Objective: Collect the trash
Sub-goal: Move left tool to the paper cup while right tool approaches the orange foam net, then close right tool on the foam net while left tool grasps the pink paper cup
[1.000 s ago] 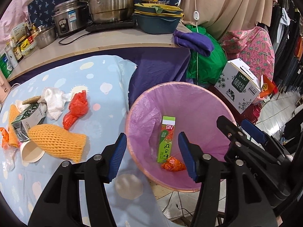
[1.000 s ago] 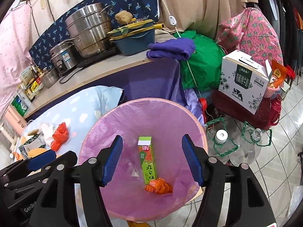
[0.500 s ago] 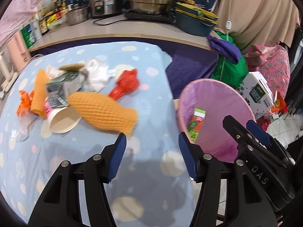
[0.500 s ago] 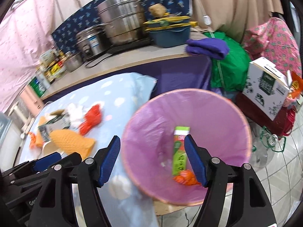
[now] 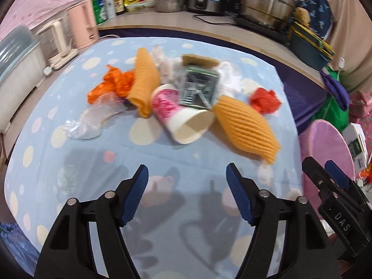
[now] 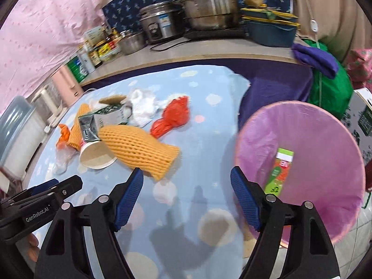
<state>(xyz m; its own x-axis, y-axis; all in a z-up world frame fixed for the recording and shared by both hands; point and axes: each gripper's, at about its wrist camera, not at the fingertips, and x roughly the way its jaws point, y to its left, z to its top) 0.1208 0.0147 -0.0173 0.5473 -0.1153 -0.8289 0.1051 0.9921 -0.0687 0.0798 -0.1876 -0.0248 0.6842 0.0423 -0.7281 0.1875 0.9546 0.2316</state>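
My left gripper point(image 5: 187, 184) and right gripper point(image 6: 186, 186) have just been opening, nothing between them. Trash point(image 5: 186, 95) lies far on the counter point(image 5: 93, 162); bin point(image 6: 325, 139) right. I approach low, straddling one piece.

Pale-blue spotted tablecloth point(image 5: 97, 153), orange foam nets point(image 6: 137, 148), red bag point(image 6: 172, 116), pink-lined bin point(image 6: 325, 153), green box point(image 6: 280, 169).
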